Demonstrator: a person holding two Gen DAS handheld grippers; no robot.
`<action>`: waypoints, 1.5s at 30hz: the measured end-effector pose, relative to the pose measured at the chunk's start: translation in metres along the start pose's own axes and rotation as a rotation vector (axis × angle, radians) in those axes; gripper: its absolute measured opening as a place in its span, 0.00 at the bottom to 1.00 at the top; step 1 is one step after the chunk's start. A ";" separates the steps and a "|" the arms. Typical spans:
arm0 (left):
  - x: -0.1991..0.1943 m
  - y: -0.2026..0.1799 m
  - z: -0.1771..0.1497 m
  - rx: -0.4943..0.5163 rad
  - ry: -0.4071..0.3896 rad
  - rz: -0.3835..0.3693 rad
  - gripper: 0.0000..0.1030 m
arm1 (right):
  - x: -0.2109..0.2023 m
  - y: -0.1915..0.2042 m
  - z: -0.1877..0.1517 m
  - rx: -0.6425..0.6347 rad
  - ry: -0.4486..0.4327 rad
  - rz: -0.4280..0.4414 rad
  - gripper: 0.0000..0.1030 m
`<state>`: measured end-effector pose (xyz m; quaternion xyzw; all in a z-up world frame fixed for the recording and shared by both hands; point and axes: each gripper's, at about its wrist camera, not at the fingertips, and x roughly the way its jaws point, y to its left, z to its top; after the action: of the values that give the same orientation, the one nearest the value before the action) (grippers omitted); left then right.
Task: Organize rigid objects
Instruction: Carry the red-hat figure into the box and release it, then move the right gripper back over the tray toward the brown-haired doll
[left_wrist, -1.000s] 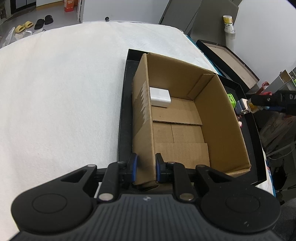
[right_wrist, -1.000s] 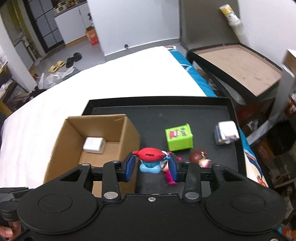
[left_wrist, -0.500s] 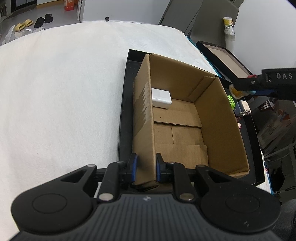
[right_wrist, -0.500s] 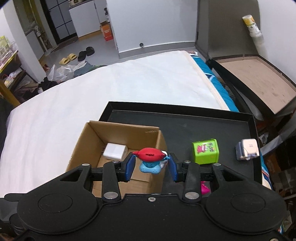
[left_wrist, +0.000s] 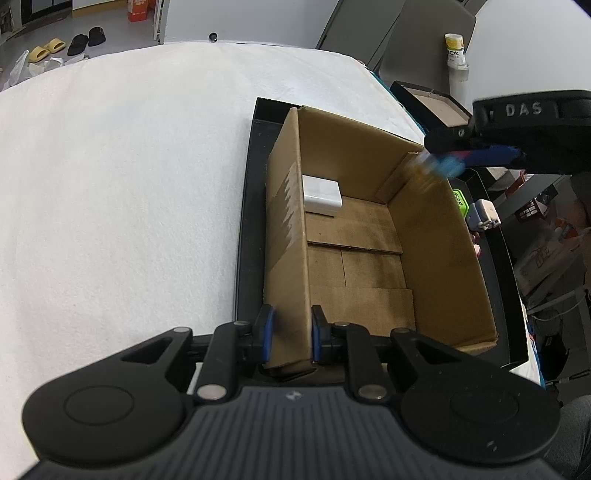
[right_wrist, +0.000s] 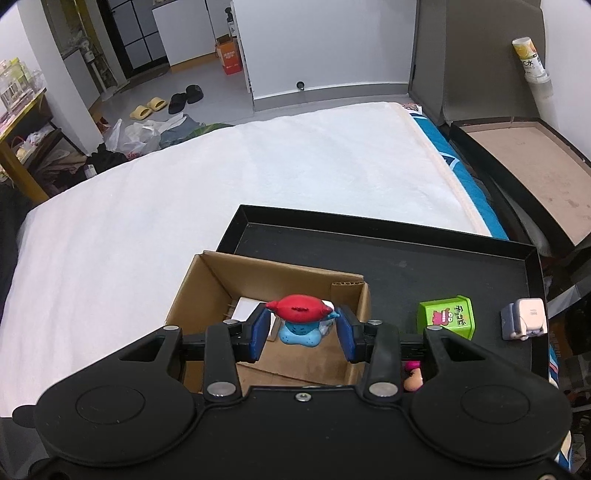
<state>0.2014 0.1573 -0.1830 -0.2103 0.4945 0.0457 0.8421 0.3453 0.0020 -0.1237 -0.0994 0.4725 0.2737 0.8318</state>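
One red-and-blue toy figure (right_wrist: 301, 321) sits between the right gripper (right_wrist: 302, 334) pads over the open brown cardboard box (right_wrist: 218, 282); jaws have just been opening, pads look clear of it, figure released. One white rectangular block (left_wrist: 320, 195) lies in the box's far corner. Left gripper (left_wrist: 289, 339) clenched on the box's near wall. Box stands in one black tray (right_wrist: 406, 254) on a white bedspread (right_wrist: 184, 206). On the tray beside it: one green cube (right_wrist: 447, 320) with Japanese print, one white-grey cube toy (right_wrist: 524, 319), one pink-headed doll (right_wrist: 412, 376) partly hidden. "DAS" is printed on the right gripper's body in the left view.
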 end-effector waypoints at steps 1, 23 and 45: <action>0.000 0.000 0.000 0.000 0.000 0.000 0.18 | -0.001 -0.001 0.000 0.003 -0.007 -0.002 0.56; -0.001 -0.001 0.000 0.012 0.001 0.001 0.19 | -0.040 -0.060 -0.017 0.109 -0.066 0.006 0.71; 0.002 -0.006 0.001 0.014 0.005 0.028 0.19 | -0.035 -0.147 -0.061 0.271 -0.075 -0.012 0.72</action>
<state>0.2044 0.1524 -0.1825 -0.1978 0.4996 0.0535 0.8417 0.3675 -0.1588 -0.1405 0.0214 0.4733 0.2056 0.8563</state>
